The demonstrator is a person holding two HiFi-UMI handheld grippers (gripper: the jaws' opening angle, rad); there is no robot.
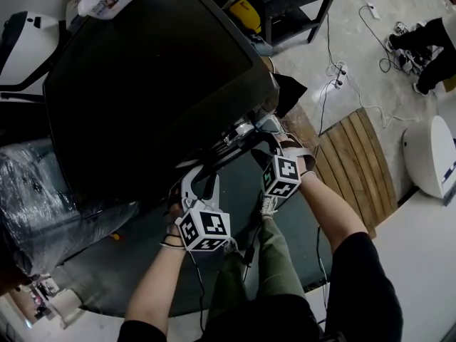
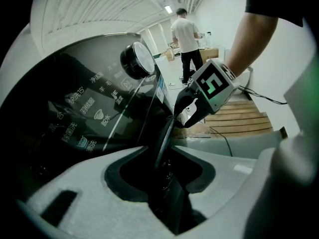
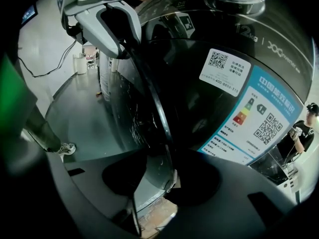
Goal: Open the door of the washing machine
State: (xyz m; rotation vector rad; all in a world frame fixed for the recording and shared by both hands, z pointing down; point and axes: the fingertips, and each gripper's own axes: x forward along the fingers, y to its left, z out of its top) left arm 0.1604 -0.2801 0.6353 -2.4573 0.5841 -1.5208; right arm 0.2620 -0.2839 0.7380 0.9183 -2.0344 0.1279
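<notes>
The washing machine [image 1: 142,84] stands directly below us, and its black top panel fills the upper left of the head view. The door [image 2: 164,138] sits on the front face, under the front edge of that panel. Both tools meet it at its rim.

Left gripper [image 1: 201,184]: its white jaws are closed on the dark edge of the door. In the left gripper view, this edge runs down between the jaws and fills the gap at their base.

Right gripper [image 1: 274,148]: its jaws stand apart around the bright rim of the door. In the right gripper view, the rim passes between the jaws and lies nearer one of them, and bare floor shows through the rest of the gap. The gripper clamps nothing.

The two grippers sit near each other along the same rim, and each appears in the other's view. We cannot tell whether the door has left its seat.

A round control dial [image 2: 137,59] projects from the front panel above the printed programme symbols. A blue energy label [image 3: 254,118] and a white code sticker [image 3: 222,71] are on the front beside the door. A slatted wooden platform [image 1: 356,162] lies on the floor to the right of the machine.
</notes>
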